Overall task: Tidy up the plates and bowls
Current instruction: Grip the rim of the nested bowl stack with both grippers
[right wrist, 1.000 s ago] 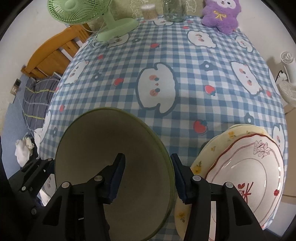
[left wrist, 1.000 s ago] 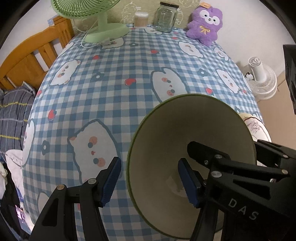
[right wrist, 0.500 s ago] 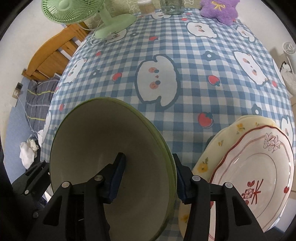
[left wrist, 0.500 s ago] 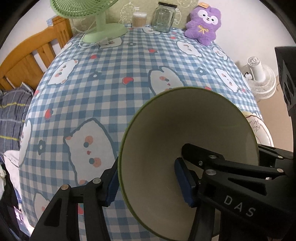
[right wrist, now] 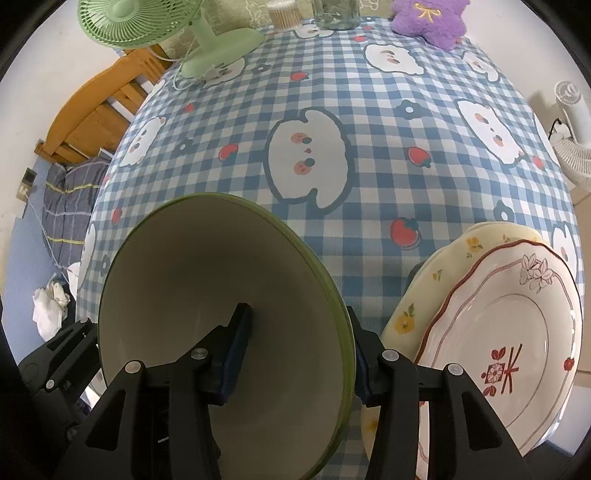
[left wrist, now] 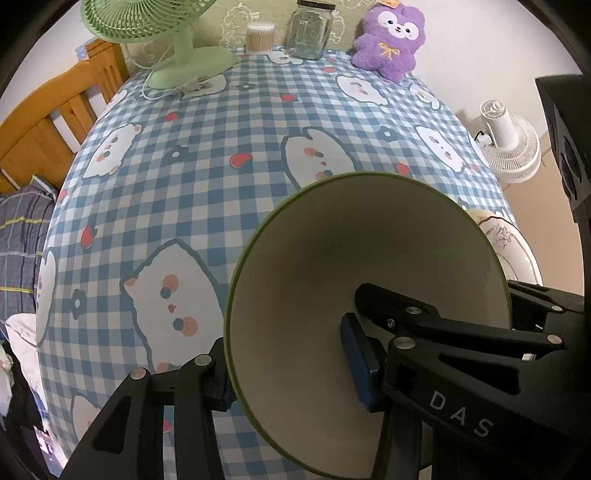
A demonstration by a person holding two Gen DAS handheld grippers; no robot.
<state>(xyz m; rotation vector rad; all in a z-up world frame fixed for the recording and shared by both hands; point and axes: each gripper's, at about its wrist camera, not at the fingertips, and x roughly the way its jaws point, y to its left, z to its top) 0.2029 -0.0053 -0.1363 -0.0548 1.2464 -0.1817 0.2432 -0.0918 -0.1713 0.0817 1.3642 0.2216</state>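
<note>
**Bowl clamped on both sides, plates stacked at table edge**

Tablecloth (left wrist: 207, 206) w/ blue-white checks, cartoon bears and strawberries covers the whole table. Far edge, left to right: green desk fan (left wrist: 173, 44), small tub of cotton swabs (left wrist: 260, 35), glass jar (left wrist: 309, 31) w/ dark lid, purple plush toy (left wrist: 389, 42). What the jar holds, can't tell. Wooden bed frame (left wrist: 48, 125) sits left of the table w/ striped bedding (left wrist: 22, 243) below it. White floor fan (left wrist: 511, 147) stands on the right, off the table, by a plain wall.

Bowl (left wrist: 369, 306), cream inside w/ green rim, is tilted on its side near the table's front edge, inside shows bare. Left gripper (left wrist: 291, 369) is clamped on its left wall: one blue pad (left wrist: 356, 365) inside, the other finger outside the rim. Right gripper (right wrist: 299, 358) pinches the opposite wall the same way, one finger inside and one outside.

Just right of the bowl, at the front right corner: white plate (right wrist: 509, 354) w/ red rim and flower print lies on top of a yellow plate (right wrist: 424, 295) w/ small flowers. Both plates bare.
</note>
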